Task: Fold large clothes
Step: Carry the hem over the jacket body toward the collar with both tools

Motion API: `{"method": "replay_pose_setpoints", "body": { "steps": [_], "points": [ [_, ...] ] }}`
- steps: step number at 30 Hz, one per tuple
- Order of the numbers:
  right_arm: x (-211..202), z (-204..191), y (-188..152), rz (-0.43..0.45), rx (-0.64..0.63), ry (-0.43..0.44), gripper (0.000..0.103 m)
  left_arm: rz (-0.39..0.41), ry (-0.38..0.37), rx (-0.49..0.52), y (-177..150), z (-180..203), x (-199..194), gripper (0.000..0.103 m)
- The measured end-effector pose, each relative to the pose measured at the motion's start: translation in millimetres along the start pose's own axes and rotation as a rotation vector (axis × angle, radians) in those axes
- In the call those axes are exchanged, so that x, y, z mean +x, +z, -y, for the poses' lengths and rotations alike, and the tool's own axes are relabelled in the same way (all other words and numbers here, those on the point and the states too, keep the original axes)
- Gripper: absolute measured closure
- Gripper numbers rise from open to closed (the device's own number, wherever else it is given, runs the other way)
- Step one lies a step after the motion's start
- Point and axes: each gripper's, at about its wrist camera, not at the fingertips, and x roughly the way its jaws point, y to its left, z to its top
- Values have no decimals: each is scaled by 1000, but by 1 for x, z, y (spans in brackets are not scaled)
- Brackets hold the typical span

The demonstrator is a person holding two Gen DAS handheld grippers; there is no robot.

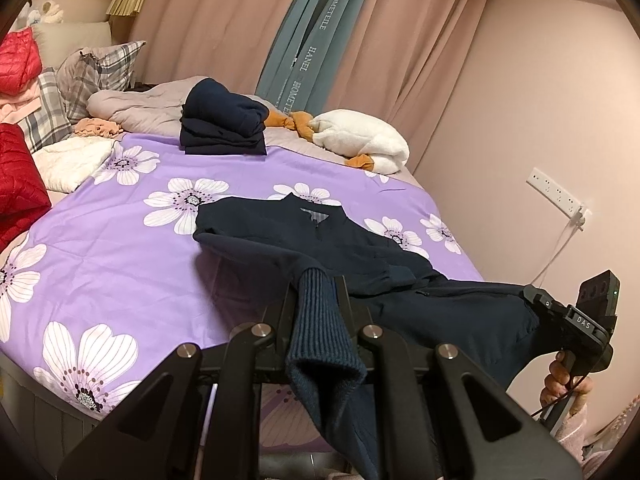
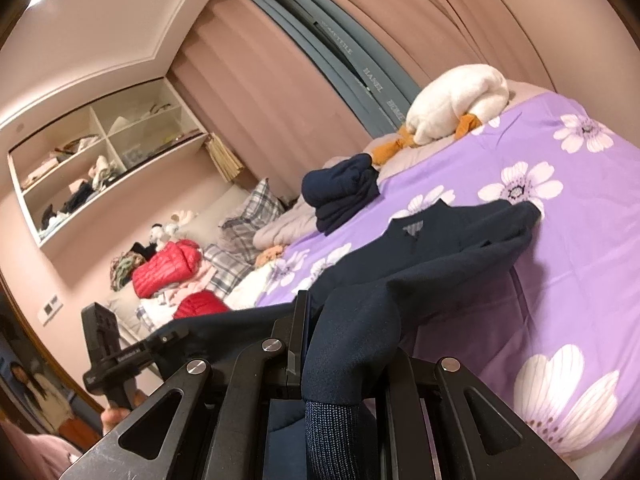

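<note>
Navy sweater mid-fold on the purple floral bed

Left gripper (image 1: pixel 318 312) is clamped on one ribbed cuff (image 1: pixel 320 332), right gripper (image 2: pixel 344 360) looks pinched on the other sleeve (image 2: pixel 352 340); sweater (image 1: pixel 320 236) body lies flat just beyond, folded navy pile (image 1: pixel 224 128) farther back.

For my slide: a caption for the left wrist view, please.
Left tongs clamp the navy sweater's ribbed cuff above the floral bedsheet.
</note>
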Motion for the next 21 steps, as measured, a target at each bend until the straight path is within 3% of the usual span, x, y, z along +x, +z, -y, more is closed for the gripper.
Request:
{"method": "replay_pose_setpoints", "body": {
  "steps": [21],
  "points": [
    [9, 6, 6, 2, 23, 28, 89, -19, -13, -20, 11, -11, 15, 90]
  ]
}}
